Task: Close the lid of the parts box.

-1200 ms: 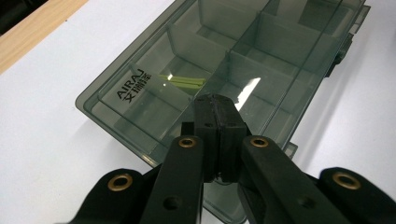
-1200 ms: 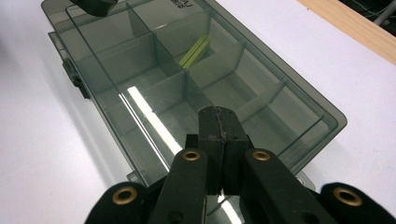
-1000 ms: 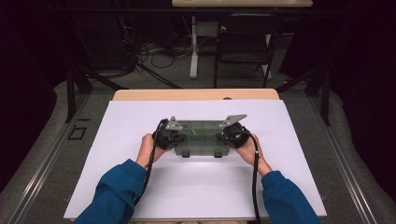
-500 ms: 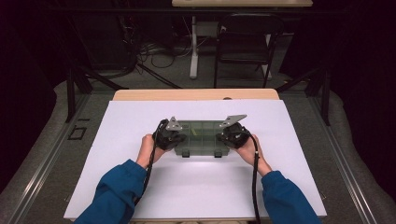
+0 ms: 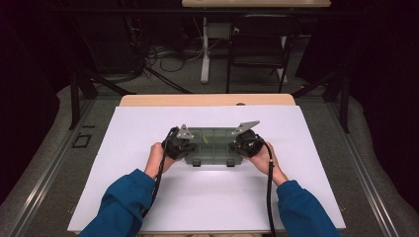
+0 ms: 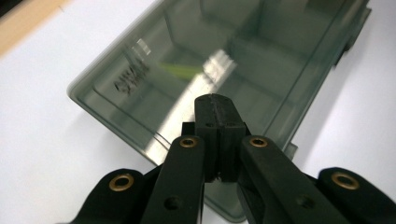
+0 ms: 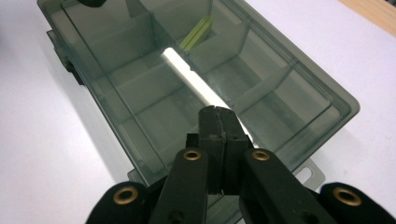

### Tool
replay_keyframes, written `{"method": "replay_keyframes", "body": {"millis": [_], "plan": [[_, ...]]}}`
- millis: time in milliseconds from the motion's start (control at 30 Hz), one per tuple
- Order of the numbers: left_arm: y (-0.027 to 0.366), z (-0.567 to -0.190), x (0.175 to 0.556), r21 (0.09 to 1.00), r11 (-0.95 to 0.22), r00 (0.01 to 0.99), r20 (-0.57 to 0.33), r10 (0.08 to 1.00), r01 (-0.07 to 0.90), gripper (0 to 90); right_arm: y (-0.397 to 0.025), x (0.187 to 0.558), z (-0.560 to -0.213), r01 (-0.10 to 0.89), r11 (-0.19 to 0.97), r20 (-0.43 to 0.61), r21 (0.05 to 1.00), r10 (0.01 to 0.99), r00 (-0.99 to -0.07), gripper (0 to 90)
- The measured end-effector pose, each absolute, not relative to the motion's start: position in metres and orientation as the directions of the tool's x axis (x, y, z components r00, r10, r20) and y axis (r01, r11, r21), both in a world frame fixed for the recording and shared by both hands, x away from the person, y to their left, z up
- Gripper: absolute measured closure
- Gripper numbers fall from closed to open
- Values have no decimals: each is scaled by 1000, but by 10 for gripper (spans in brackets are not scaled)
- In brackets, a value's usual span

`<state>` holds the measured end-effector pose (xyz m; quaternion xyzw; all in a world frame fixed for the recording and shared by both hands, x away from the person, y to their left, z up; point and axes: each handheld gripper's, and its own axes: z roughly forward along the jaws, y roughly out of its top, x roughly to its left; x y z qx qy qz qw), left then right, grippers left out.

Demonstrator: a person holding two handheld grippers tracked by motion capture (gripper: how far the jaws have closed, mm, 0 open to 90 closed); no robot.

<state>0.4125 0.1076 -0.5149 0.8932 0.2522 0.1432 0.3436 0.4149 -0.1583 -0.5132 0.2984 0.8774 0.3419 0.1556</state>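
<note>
high view: smoky translucent compartment box (image 5: 211, 146) lies flat at the centre of the frame on a white sheet (image 5: 148, 123) covering the counter (image 5: 207, 99), whose wood edge shows along the top of the sheet. left gripper (image 5: 179, 146) sits at the box's left end, right gripper (image 5: 245, 142) at its right end, each held by a hand, left hand (image 5: 157, 157) and right hand (image 5: 263, 157), blue sleeves coming in from the bottom of the frame, black cables trailing down along the forearms. two dark latches (image 5: 196, 162) show on the box's lower edge. left gripper view: left gripper (image 6: 215, 103) at lower centre, jaws pressed together with nothing between them, tips over the lid of the box (image 6: 233, 60), which runs from lower centre to the upper right; a thin yellow-green item (image 6: 180, 71) shows inside through the lid at centre left, raised lettering on the lid left of it, too blurred to read. whether the tips touch the lid, cannot tell. right gripper view: right gripper (image 7: 217, 115) at lower centre, jaws together, nothing clamped, tips over the box (image 7: 140, 84), which fills the middle and upper left; dividers (image 7: 252, 91) split it into compartments, a yellow-green item (image 7: 198, 31) stands in one near the top centre, a bright glare streak runs diagonally across the lid. a chair (image 5: 257, 49) and floor cables (image 5: 163, 54) sit in the dark upper part of the high view.
</note>
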Motion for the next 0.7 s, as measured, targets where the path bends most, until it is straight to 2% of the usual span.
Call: {"method": "replay_keyframes", "body": {"millis": [567,700], "plan": [[107,-514,412,685,-636,830,82,552,356,896,-160,414,-515,421,562,-55,712,643,-764,900],[108,-513,412,684,-633,824,83,561,362,838,-160,412,-516,418,553,-63,721,653,-755,881]]}}
